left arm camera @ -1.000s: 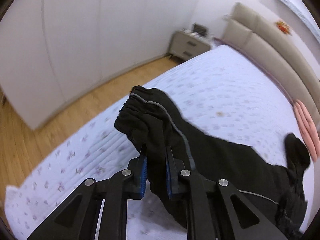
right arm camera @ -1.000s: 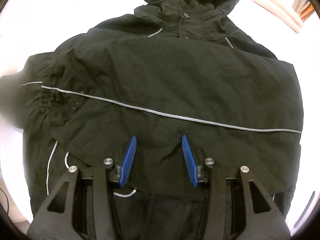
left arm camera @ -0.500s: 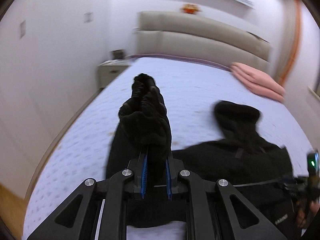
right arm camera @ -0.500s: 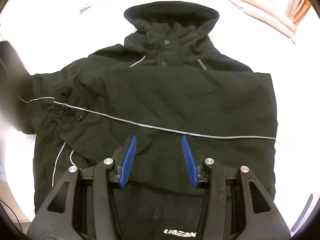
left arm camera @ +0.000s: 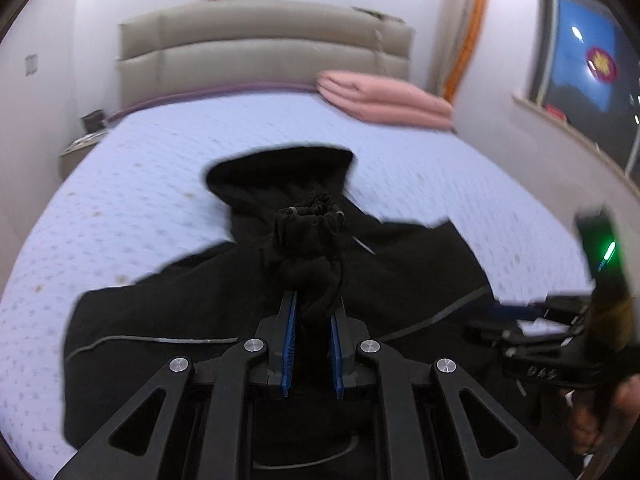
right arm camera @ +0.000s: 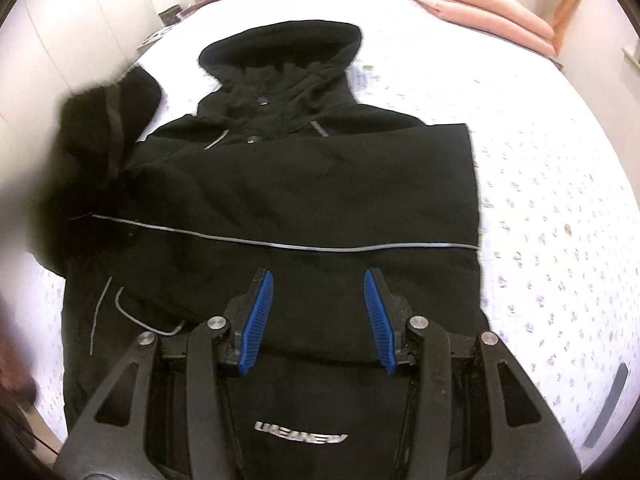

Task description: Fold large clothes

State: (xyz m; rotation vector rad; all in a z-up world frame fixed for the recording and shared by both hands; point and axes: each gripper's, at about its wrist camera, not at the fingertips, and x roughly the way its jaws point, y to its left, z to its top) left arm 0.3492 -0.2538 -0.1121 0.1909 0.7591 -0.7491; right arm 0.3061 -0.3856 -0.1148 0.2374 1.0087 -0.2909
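Note:
A black hooded jacket (right arm camera: pixel 304 184) with thin grey piping lies flat on the bed, hood (right arm camera: pixel 280 46) toward the headboard; one sleeve is folded across its chest. My left gripper (left arm camera: pixel 312 312) is shut on the other sleeve's bunched cuff (left arm camera: pixel 308 240) and holds it raised over the jacket body (left arm camera: pixel 168 312). That raised sleeve (right arm camera: pixel 104 120) shows blurred at the left of the right wrist view. My right gripper (right arm camera: pixel 318 300) is open and empty, hovering above the jacket's lower part. It shows at the right edge of the left wrist view (left arm camera: pixel 500 316).
The bed (right arm camera: pixel 560 200) has a pale floral quilted cover. Folded pink blankets (left arm camera: pixel 380 96) lie by the beige headboard (left arm camera: pixel 264 48). A nightstand (left arm camera: pixel 80 148) and white wardrobes (right arm camera: pixel 80 12) stand at the left. A window (left arm camera: pixel 584 60) is at the right.
My left gripper has swung the sleeve cuff from the bed's left side in over the jacket body. My right gripper has drawn back and up, showing more of the jacket.

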